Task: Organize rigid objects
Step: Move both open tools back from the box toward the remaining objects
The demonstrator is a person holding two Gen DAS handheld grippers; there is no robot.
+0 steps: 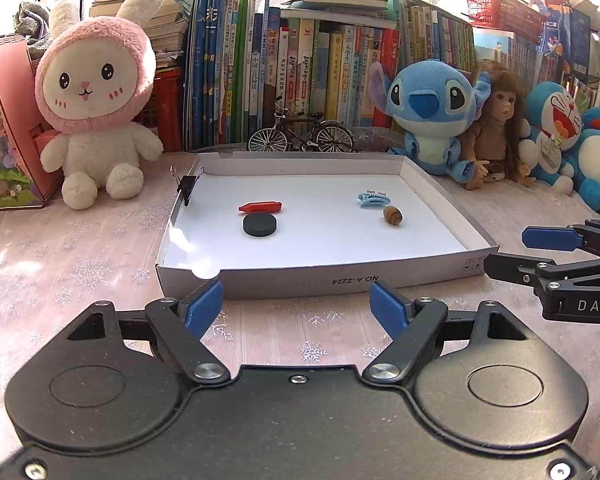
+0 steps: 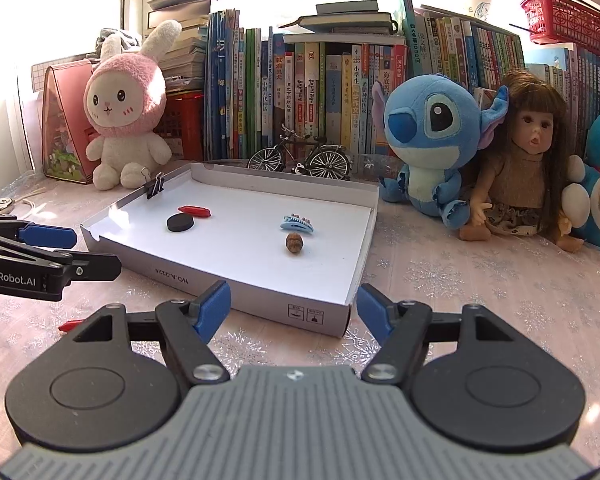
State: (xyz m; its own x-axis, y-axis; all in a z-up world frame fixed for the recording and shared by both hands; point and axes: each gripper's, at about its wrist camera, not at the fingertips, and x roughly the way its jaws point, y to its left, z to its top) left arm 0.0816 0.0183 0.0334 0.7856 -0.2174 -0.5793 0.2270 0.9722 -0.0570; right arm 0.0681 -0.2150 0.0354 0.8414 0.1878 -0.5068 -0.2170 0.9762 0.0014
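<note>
A shallow white box lid (image 1: 432, 196) (image 2: 300, 308) lies on the table. In it are a red crayon-like piece (image 1: 260, 207) (image 2: 195, 211), a black disc (image 1: 260, 225) (image 2: 180, 223), a light blue hair clip (image 1: 373, 199) (image 2: 297, 223) and a brown acorn-like nut (image 1: 393, 216) (image 2: 294, 243). A black binder clip (image 1: 187, 186) (image 2: 155, 188) grips the lid's left wall. My left gripper (image 1: 298, 308) is open and empty in front of the lid's near wall. My right gripper (image 2: 293, 309) is open and empty near the lid's right front corner. Another small red piece (image 2: 69, 325) lies on the table.
Plush toys stand behind the lid: a pink rabbit (image 1: 96, 96), a blue Stitch (image 1: 428, 116), a doll (image 2: 536, 168) and a Doraemon (image 1: 560, 128). A model bicycle (image 1: 300, 136) and a row of books (image 1: 300, 72) line the back. A snowflake tablecloth (image 1: 80, 264) covers the table.
</note>
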